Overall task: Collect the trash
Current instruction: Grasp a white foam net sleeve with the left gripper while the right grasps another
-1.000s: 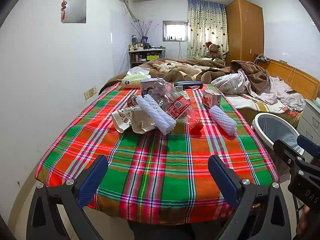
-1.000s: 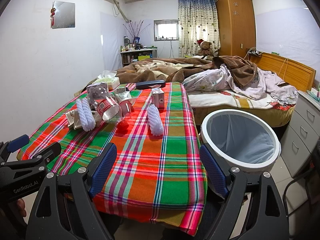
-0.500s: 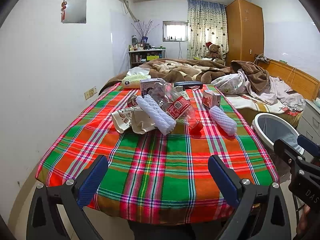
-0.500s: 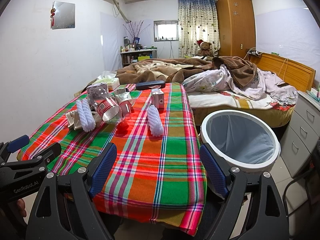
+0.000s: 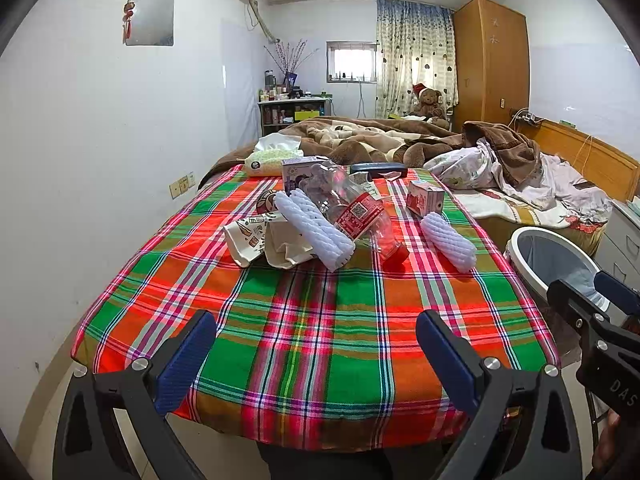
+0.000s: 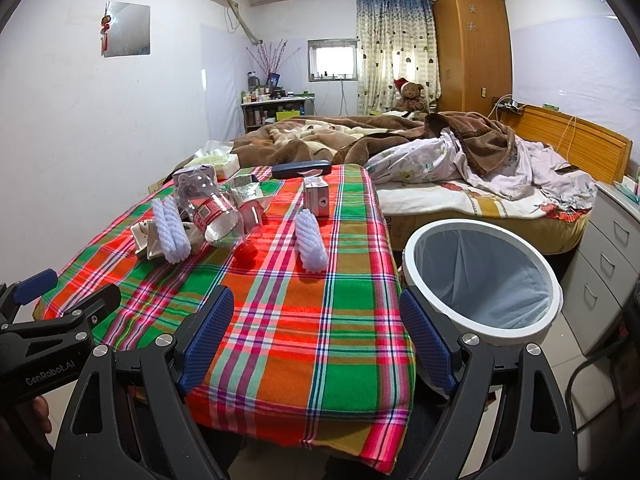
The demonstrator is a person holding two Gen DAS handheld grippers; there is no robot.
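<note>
A table covered w/ a red-green-orange plaid cloth (image 5: 320, 320) is shown from its near edge, w/ a bed behind it. Left gripper (image 5: 316, 354), black-framed w/ blue pads: held at the near edge, jaws wide apart, nothing between them. Trash is clustered in the far half of the cloth, well apart from both tools. From the left: a crumpled beige printed paper bag (image 5: 260, 240) is seen, w/ a white ribbed foam net sleeve (image 5: 316, 228) lying across it; just beside, a clear crushed plastic bottle w/ red label (image 5: 356, 212) lies on its side, its red cap (image 5: 394, 254) pointing toward the near edge. Behind these a purple-white carton (image 5: 296, 172) stands, w/ a green-dotted tissue pack (image 5: 272, 158) further back at the far-left corner. A dark blue flat case (image 5: 378, 168) is laid at the far edge. To the right, a small red-white carton (image 5: 425, 198) is set, and near it a second white foam net sleeve (image 5: 448, 242), apart from the pile. Right gripper (image 6: 316, 342): same build, jaws likewise spread and empty, held at the near-right corner. On the floor just beside the table's right side, a round white bin w/ grey-blue liner (image 6: 552, 300) stands; nothing is seen in the visible part of its liner.
</note>
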